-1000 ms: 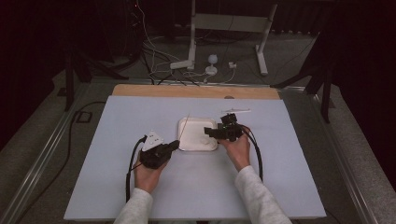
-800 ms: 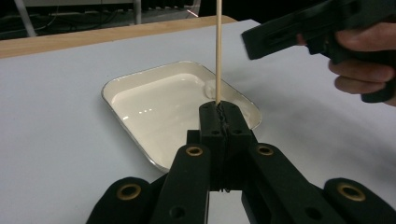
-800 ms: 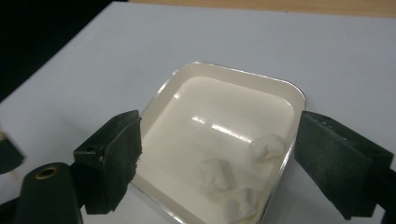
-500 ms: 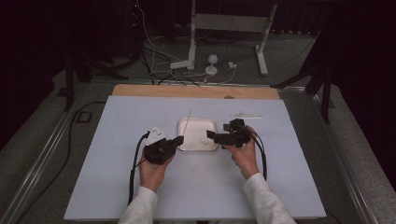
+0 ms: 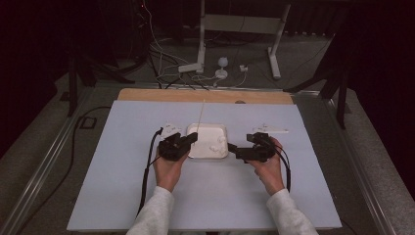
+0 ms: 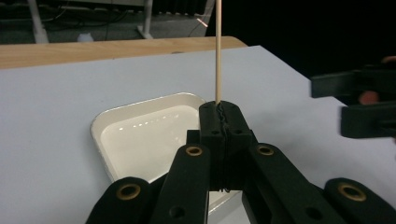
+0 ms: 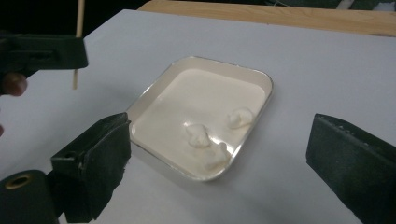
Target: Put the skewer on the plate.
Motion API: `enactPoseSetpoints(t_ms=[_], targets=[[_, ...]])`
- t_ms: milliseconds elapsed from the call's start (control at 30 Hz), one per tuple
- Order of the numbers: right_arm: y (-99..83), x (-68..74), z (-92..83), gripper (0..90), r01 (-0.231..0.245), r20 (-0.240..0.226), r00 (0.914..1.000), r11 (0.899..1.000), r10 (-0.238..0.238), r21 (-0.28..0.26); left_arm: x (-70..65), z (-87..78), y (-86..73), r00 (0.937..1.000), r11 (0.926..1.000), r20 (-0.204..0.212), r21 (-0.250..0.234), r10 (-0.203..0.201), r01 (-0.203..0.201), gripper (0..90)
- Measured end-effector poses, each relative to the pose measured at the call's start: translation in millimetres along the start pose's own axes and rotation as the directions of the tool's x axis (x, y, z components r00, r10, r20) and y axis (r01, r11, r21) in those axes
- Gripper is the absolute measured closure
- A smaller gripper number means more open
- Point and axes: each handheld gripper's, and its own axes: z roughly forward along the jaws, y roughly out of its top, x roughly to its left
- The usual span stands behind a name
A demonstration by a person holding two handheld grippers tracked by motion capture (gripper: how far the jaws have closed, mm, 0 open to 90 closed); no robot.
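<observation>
A white square tray sits mid-table and holds three small white lumps. At the tray's left edge, my left gripper is shut on a thin wooden stick that stands up from its jaws. In its own view the closed jaws hang over the tray's near corner. To the right of the tray, my right gripper points at it. Its jaws have just been opening and stand wide apart with nothing between them.
Small white pieces lie on the pale blue board left and right of the tray. A wooden strip runs along the board's far edge. Beyond it the floor holds cables and stand legs.
My right gripper has pulled back from above the tray to its right side, and its jaws have spread. My left gripper has carried the stick forward to the tray's left edge.
</observation>
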Motion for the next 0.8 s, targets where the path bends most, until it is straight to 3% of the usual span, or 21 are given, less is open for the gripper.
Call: enactPoseSetpoints(t_ms=[533, 800], targets=[[-17.5, -3.2, -17.9, 7.4, 0.02, 0.032, 0.9993, 1.0, -0.02, -0.01, -2.0, 36.8, -14.2, 0.9973, 0.9953, -0.033, 0.07, -0.065, 0.067, 90.0], [-18.4, -6.1, -24.3, 7.4, 0.012, 0.043, 0.999, 1.0, -0.011, -0.026, -1.2, 47.8, -24.8, 0.9922, 0.9888, -0.053, 0.093, -0.112, 0.117, 90.0]])
